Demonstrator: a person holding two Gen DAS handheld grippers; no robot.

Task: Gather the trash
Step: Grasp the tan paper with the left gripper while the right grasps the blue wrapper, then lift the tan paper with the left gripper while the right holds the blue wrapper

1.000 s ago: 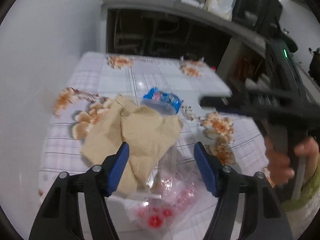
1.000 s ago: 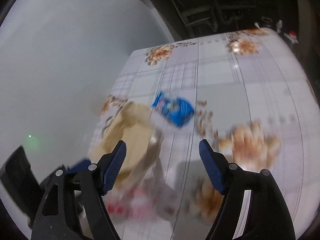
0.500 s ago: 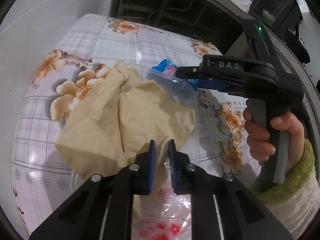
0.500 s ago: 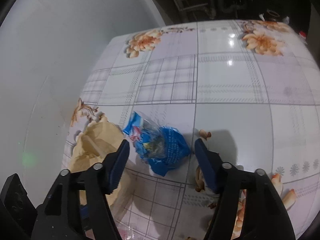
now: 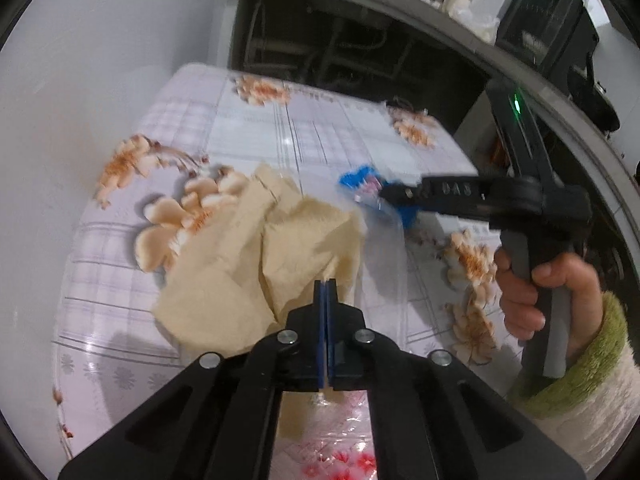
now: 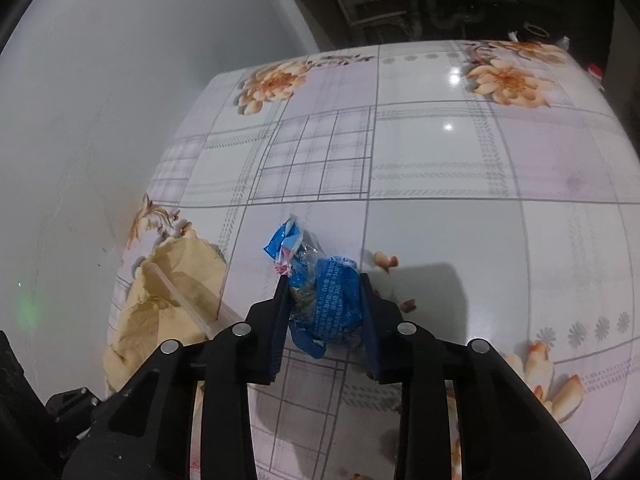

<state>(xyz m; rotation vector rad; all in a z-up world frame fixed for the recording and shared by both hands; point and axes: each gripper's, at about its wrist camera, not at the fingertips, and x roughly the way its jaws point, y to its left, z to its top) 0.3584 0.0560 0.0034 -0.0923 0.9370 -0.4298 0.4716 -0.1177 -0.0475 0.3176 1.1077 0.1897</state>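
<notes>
A crumpled tan paper bag (image 5: 256, 264) lies on the floral tablecloth (image 5: 280, 136). My left gripper (image 5: 325, 284) is shut on a clear plastic bag (image 5: 380, 248) at the tan bag's near edge. A blue snack wrapper (image 6: 324, 296) sits between the fingers of my right gripper (image 6: 324, 284), which is shut on it just above the table. In the left wrist view the right gripper (image 5: 384, 194) holds the blue wrapper (image 5: 360, 180) beyond the tan bag. The tan bag (image 6: 172, 300) shows at the left in the right wrist view.
A clear wrapper with red prints (image 5: 344, 460) lies under my left gripper. A white wall (image 5: 80, 80) runs along the table's left edge. Dark shelving (image 5: 340, 48) stands behind the table's far end. The tablecloth (image 6: 440, 160) stretches beyond the blue wrapper.
My left gripper has closed fully on the plastic at the tan bag. My right gripper has closed from open onto the blue wrapper.
</notes>
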